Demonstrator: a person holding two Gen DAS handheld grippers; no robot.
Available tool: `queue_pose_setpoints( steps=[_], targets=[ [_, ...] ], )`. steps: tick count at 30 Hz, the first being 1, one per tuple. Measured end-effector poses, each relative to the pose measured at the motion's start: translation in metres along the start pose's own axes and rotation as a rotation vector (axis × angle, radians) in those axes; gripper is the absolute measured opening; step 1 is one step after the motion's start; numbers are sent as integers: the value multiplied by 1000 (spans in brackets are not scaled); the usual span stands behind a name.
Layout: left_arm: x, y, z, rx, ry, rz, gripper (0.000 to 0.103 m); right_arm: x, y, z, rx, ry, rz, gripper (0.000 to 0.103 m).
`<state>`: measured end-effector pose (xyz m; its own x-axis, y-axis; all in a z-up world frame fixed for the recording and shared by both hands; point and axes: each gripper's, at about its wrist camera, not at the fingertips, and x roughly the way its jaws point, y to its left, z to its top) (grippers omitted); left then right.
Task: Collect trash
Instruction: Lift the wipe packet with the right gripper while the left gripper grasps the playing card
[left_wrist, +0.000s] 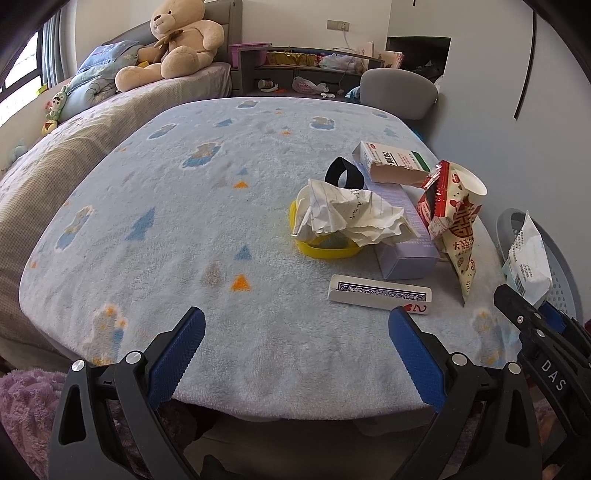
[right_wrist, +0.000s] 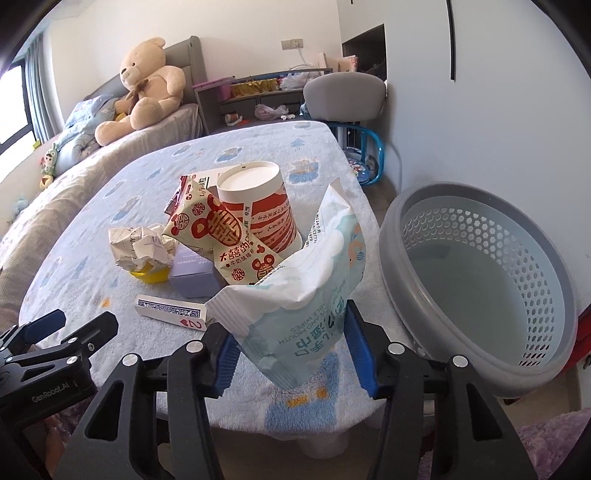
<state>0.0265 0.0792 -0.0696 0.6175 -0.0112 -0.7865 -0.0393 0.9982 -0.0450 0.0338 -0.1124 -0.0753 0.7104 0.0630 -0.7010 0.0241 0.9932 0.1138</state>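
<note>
My right gripper (right_wrist: 291, 325) is shut on a white and light-blue wet-wipes packet (right_wrist: 303, 280), held a little above the table's near right corner; the same gripper (left_wrist: 528, 301) and packet (left_wrist: 528, 258) show at the left wrist view's right edge. A grey perforated basket (right_wrist: 391, 236) stands just right of the table and looks empty. My left gripper (left_wrist: 295, 317) is open over the near table edge with nothing between its fingers. On the table lie crumpled paper (left_wrist: 343, 214), a red-and-cream snack wrapper (left_wrist: 454, 229), a paper cup (left_wrist: 469, 184) and a torn carton (left_wrist: 391, 162).
A purple box (left_wrist: 402, 236), a yellow ring (left_wrist: 325, 251), a black strap loop (left_wrist: 343, 173) and a playing-card box (left_wrist: 380, 291) sit among the trash. The blue towel-covered table (left_wrist: 184, 221) adjoins a bed with a teddy bear (left_wrist: 177, 40). A grey chair (left_wrist: 399, 88) stands beyond.
</note>
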Motion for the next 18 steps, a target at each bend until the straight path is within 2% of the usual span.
queue_pose_setpoints(
  steps=[5,12,18],
  targets=[
    [0,-13,-4,22,-1,-17,95,-19,-9,-4,5,2,29,51],
    [9,-27,-4,30,38,-63,95,-36,-24,-10,23,-4,51,51],
    [17,-53,1,87,47,-48,95,-39,-35,-9,49,-6,80,51]
  ],
)
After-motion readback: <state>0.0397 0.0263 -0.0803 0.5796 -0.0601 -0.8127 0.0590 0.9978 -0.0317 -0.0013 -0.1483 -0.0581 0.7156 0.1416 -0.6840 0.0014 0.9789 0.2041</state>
